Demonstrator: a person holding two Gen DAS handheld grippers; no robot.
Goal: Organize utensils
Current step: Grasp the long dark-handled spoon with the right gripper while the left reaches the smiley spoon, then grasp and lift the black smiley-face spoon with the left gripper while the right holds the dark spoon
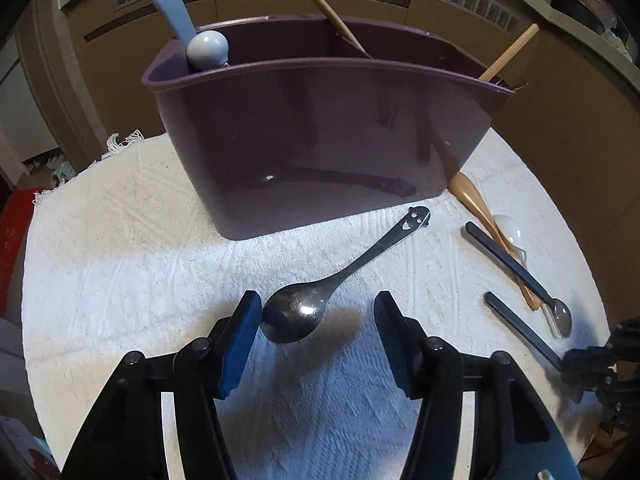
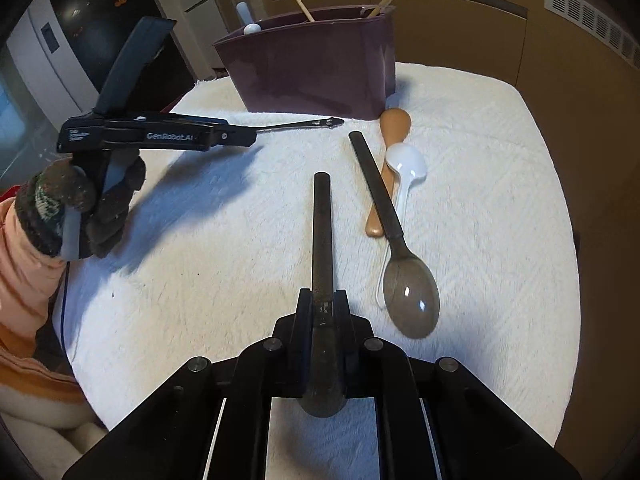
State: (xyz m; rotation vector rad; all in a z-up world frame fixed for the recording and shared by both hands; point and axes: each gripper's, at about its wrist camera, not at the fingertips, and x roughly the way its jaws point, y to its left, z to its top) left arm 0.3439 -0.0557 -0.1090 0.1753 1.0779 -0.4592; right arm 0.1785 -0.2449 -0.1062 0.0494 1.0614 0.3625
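Observation:
A dark metal spoon (image 1: 304,308) with a smiley cut-out at its handle end lies on the white cloth. Its bowl sits between the fingers of my open left gripper (image 1: 316,312); the left pad is at the bowl's edge and the right pad stands clear of it. My right gripper (image 2: 322,304) is shut on a black-handled spoon (image 2: 322,220), gripping near the neck, with the handle pointing away towards the purple caddy (image 2: 312,76). The caddy (image 1: 320,140) holds a pale blue spoon (image 1: 208,50) and wooden sticks (image 1: 320,4).
To the right on the cloth lie a second black-handled spoon (image 2: 408,300), a white plastic spoon (image 2: 406,164) and a wooden spoon (image 2: 394,124), overlapping. A gloved hand (image 2: 92,204) holds the left gripper (image 2: 252,138). The cloth-covered round table (image 2: 520,128) ends close by.

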